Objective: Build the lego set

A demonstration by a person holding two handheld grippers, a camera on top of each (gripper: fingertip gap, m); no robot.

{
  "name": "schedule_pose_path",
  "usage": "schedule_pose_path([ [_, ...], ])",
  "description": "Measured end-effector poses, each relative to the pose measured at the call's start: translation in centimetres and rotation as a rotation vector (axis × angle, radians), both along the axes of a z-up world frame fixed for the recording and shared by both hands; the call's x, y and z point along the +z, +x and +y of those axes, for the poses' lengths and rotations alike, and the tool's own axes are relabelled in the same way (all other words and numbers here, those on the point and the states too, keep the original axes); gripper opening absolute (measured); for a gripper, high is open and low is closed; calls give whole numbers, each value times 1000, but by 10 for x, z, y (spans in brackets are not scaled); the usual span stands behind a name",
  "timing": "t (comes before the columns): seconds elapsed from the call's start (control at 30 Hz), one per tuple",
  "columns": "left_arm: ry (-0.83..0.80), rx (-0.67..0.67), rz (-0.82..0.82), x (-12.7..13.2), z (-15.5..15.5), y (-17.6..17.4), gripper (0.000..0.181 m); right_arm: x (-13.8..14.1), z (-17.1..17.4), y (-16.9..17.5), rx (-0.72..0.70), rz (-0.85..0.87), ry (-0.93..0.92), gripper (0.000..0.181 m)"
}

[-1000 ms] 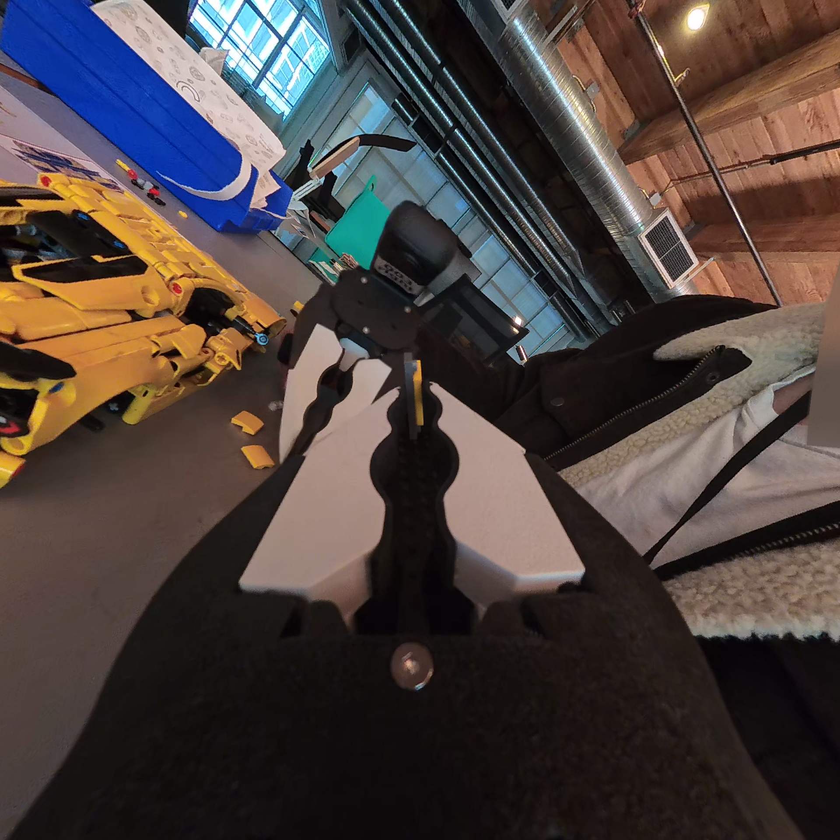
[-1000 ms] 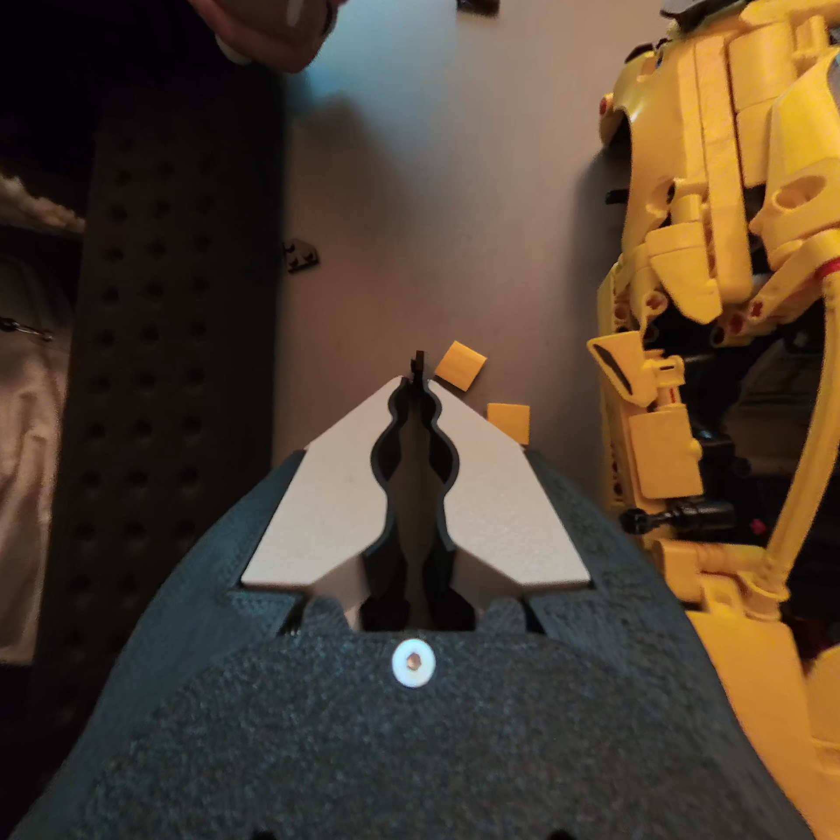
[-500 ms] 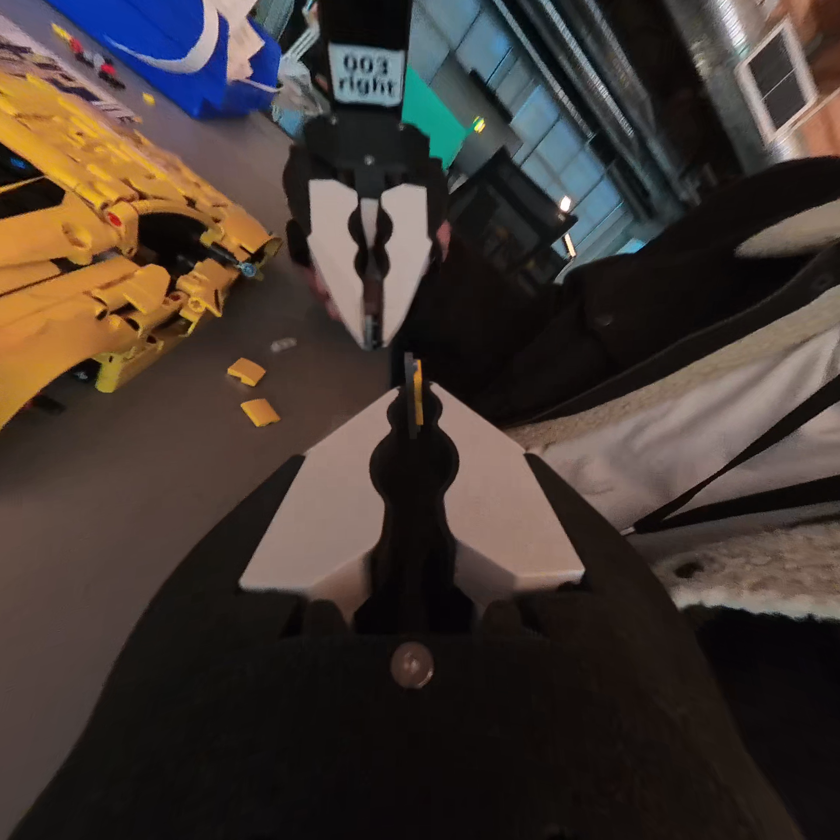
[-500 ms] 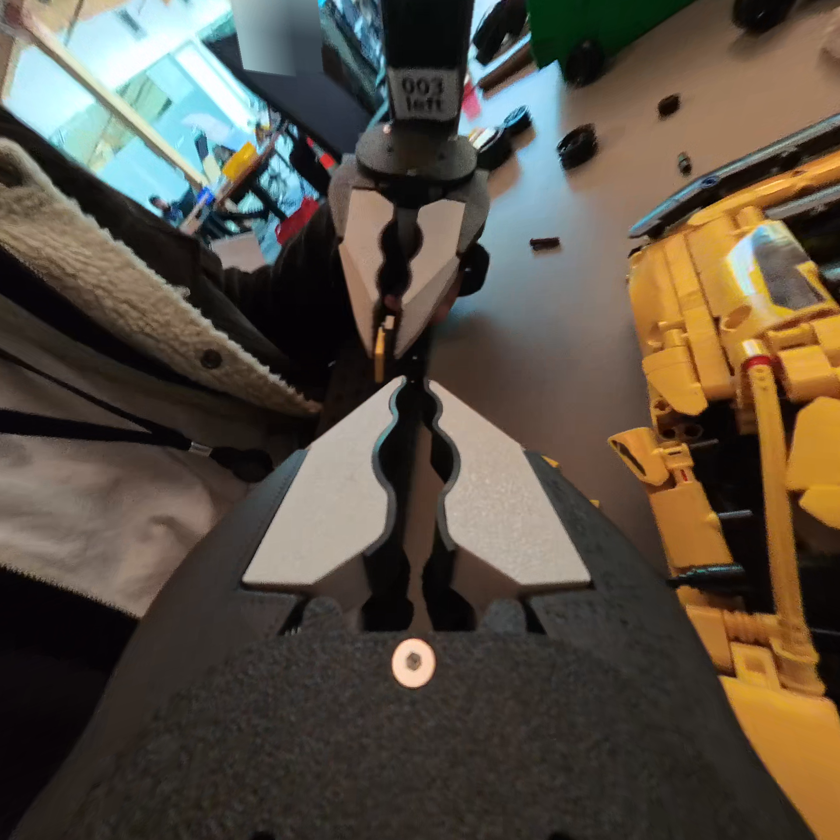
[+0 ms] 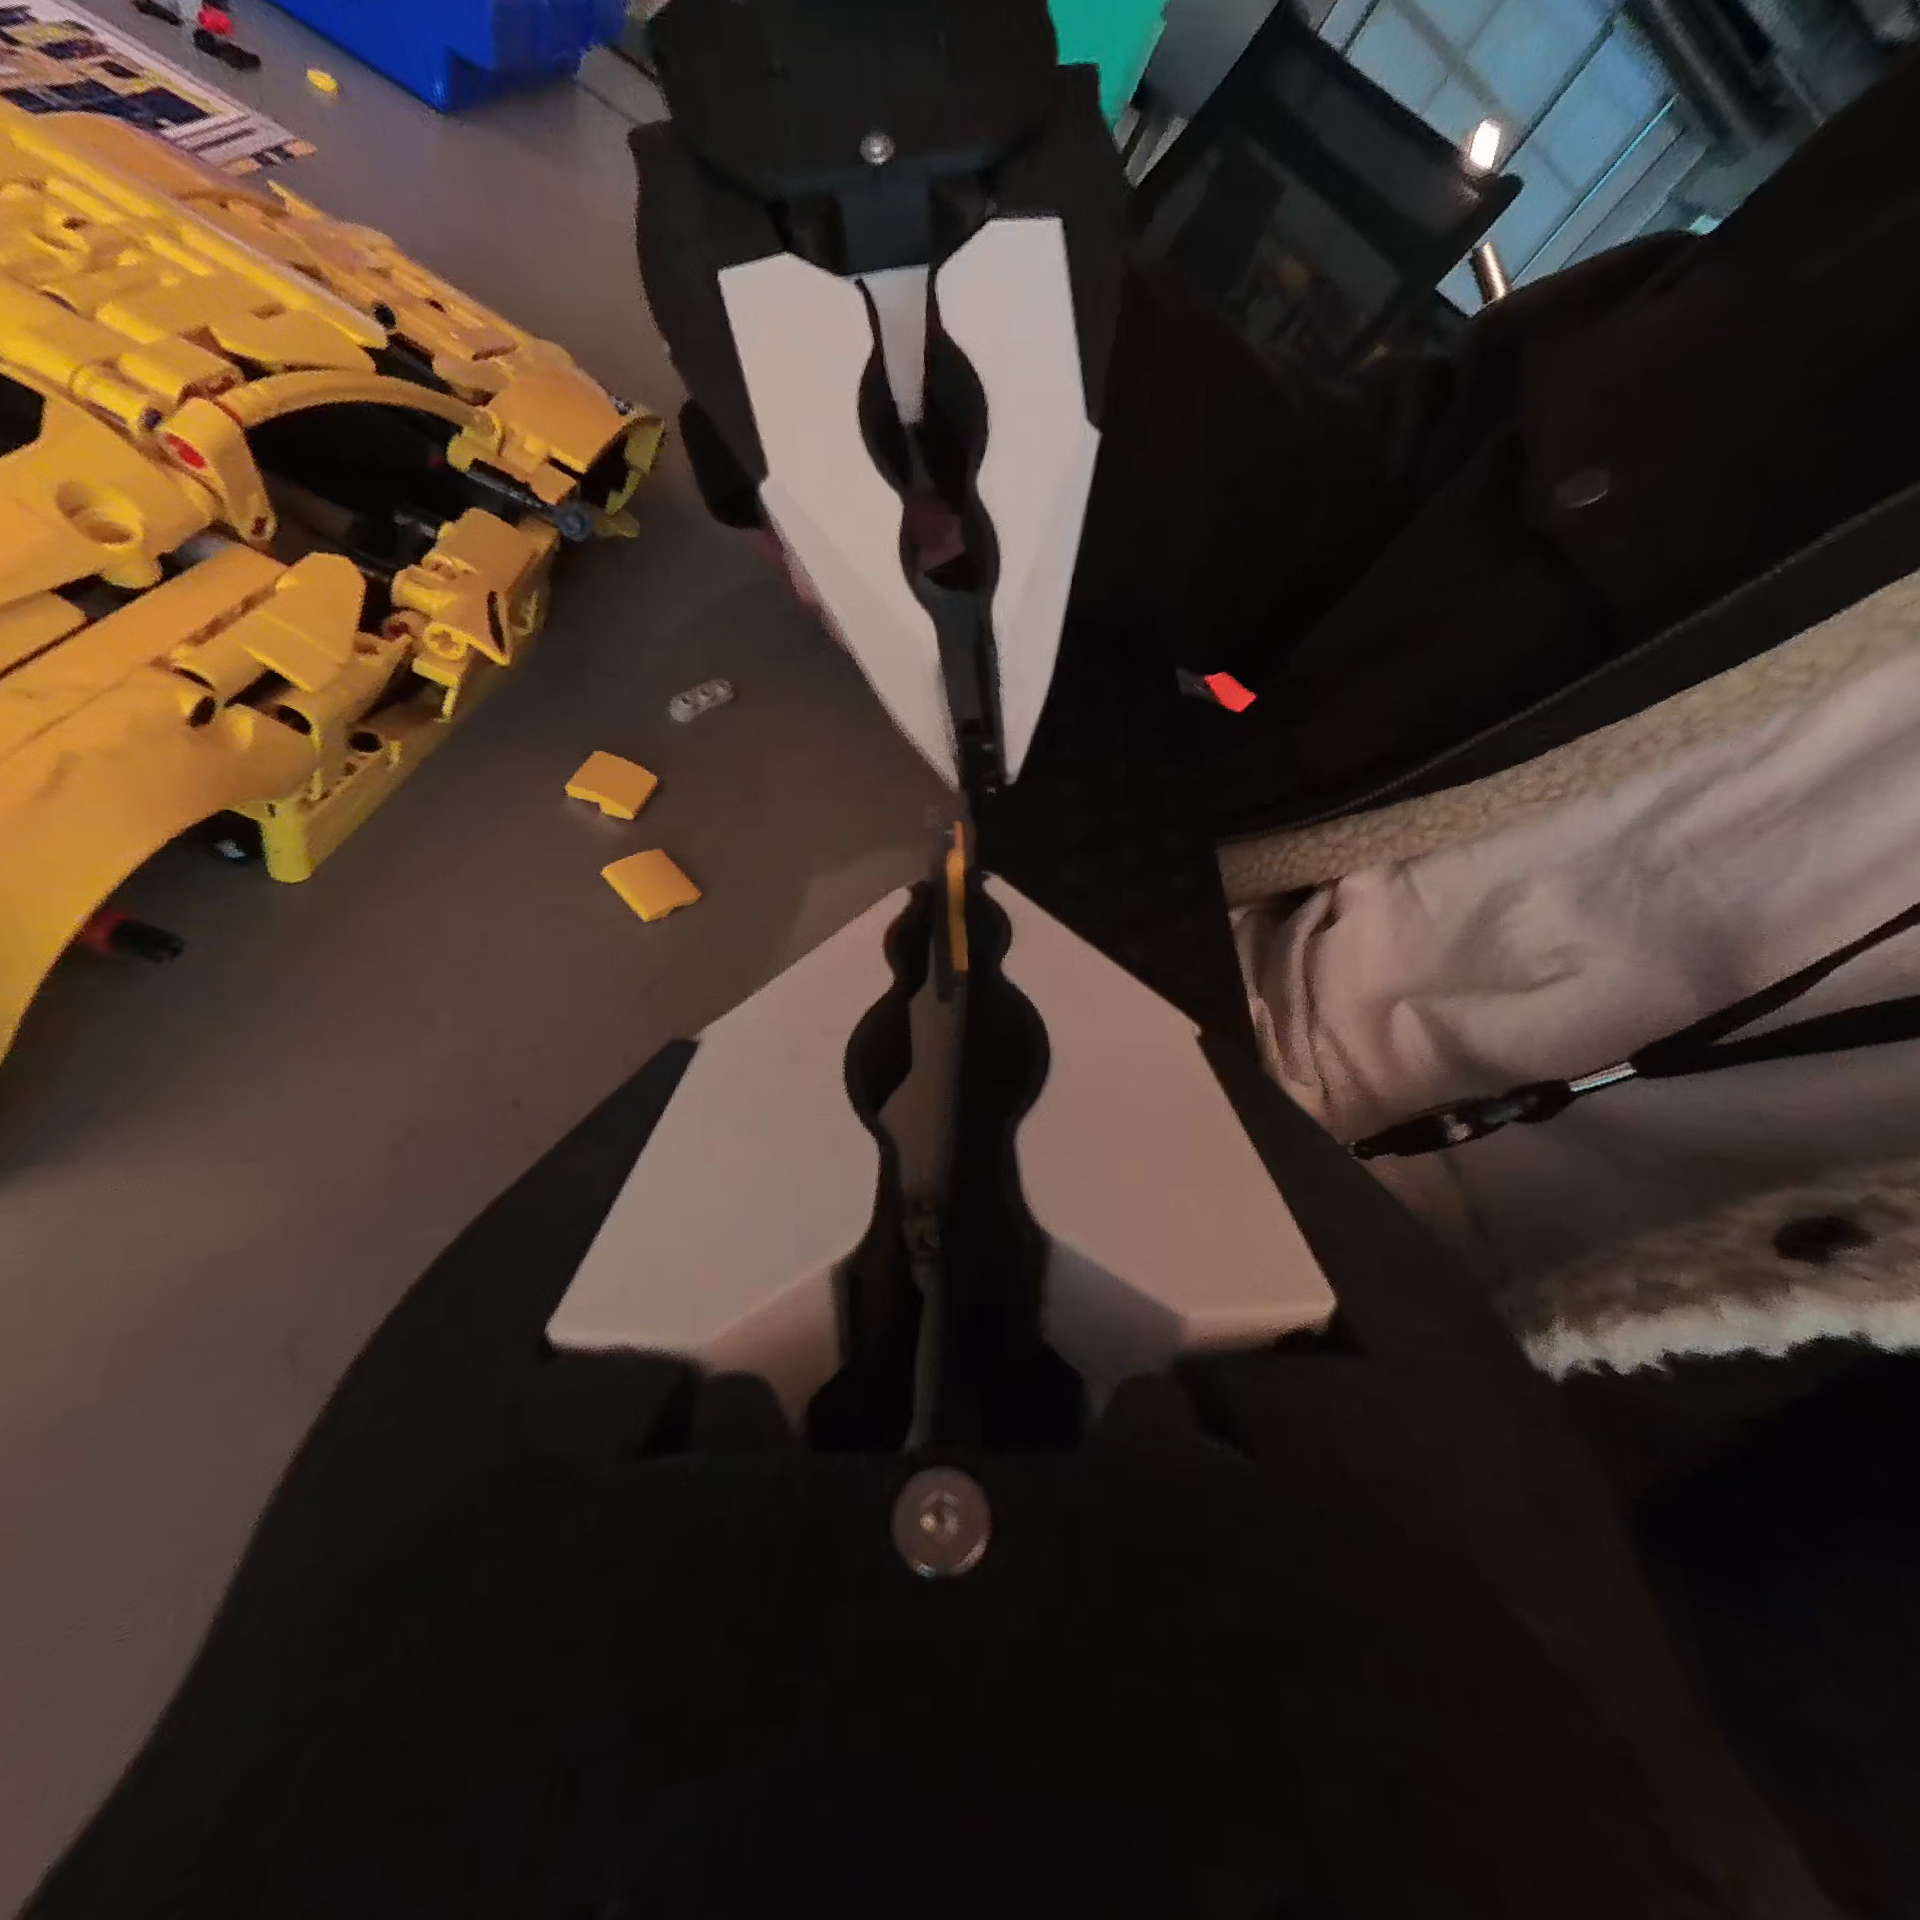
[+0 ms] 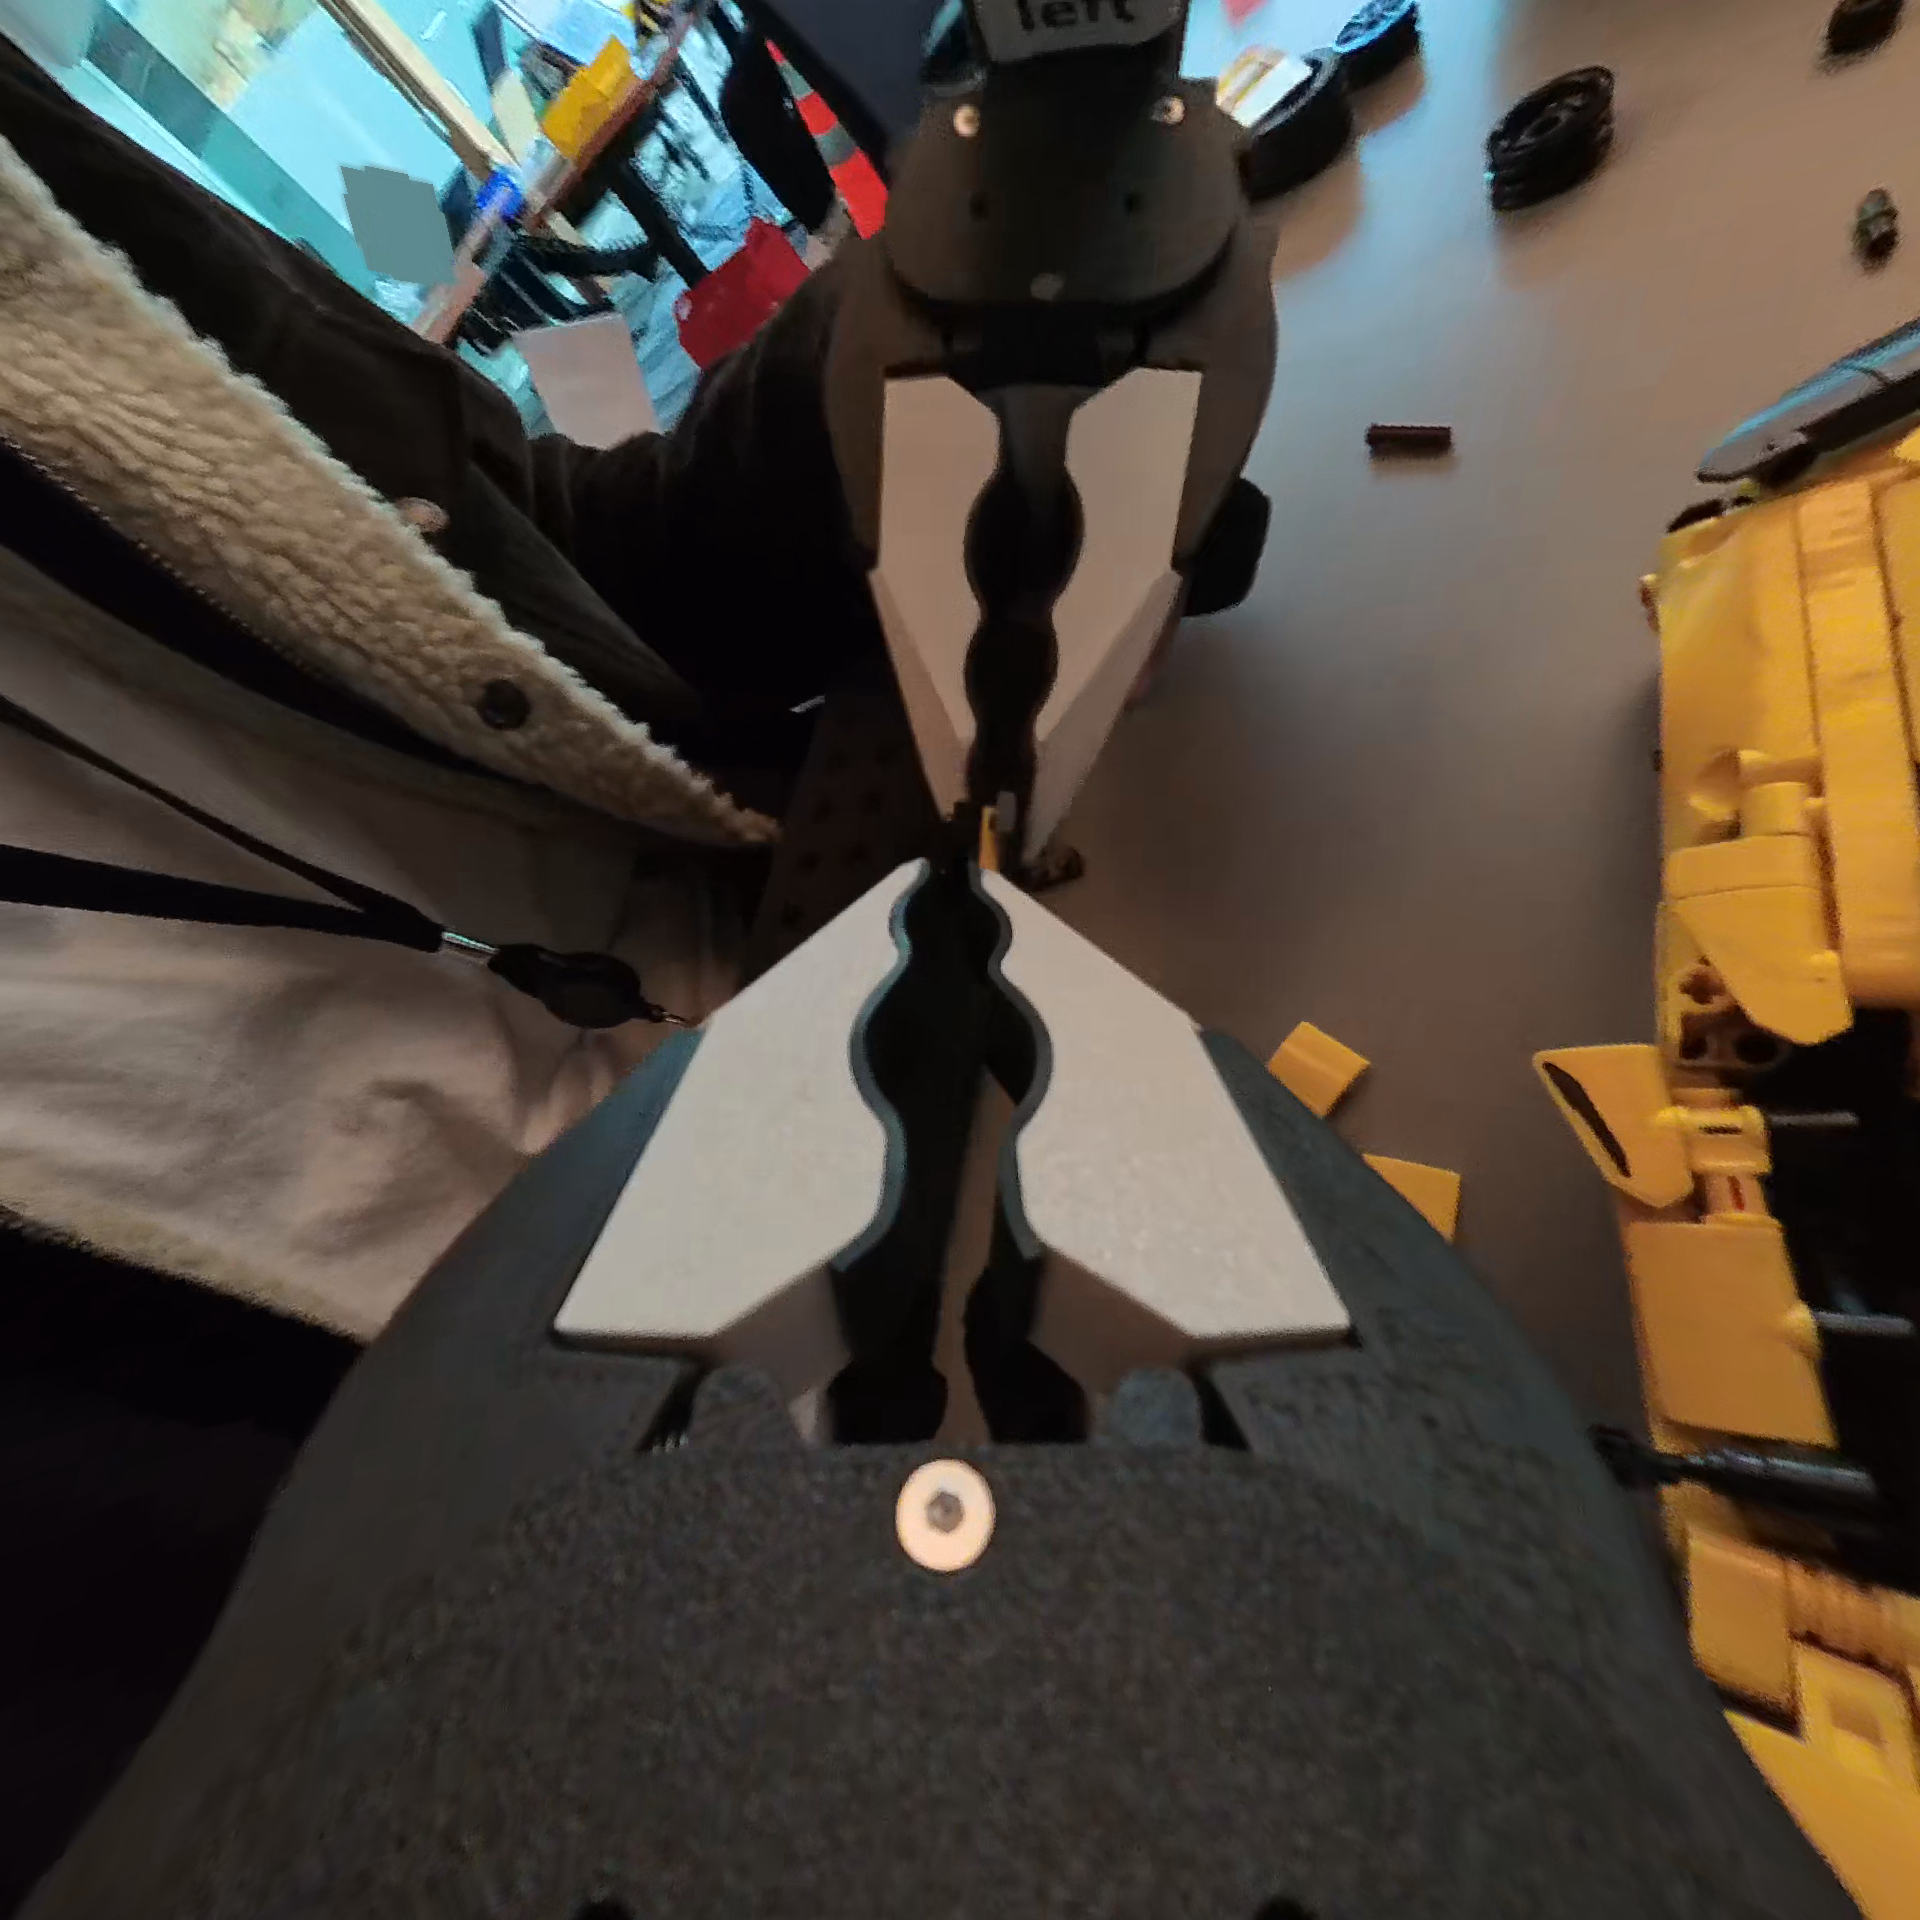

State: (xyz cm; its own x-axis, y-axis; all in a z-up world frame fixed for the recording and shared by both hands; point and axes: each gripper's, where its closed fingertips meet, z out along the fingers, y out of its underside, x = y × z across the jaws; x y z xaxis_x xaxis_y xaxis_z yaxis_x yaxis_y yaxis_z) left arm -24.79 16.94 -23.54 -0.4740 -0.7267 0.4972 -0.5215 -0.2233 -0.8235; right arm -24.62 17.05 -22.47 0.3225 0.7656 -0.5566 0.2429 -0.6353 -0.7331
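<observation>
My left gripper (image 5: 951, 883) is clamped on a thin yellow plastic lego piece (image 5: 954, 914), tip to tip with my right gripper (image 6: 951, 862), pinching a small black piece (image 5: 975, 727). Both feel light, stiff, slippery; grip flat faces. Yellow lego car (image 5: 260, 540) sits beside.

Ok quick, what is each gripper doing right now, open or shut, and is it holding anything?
Left gripper: closed on a thin yellow lego piece.
Right gripper: closed on a small black lego piece.
</observation>
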Motion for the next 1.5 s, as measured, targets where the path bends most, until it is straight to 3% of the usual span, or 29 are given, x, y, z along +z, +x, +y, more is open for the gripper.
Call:
schedule_pose_path([
  [0.4, 23, -5, -16, 0, 0, -2, 6, -15, 7, 8, -33, -115, 50, 5],
  [1.5, 41, -36, -9, -4, -6, -3, 6, -17, -6, -2, 45, -78, 94, 4],
])
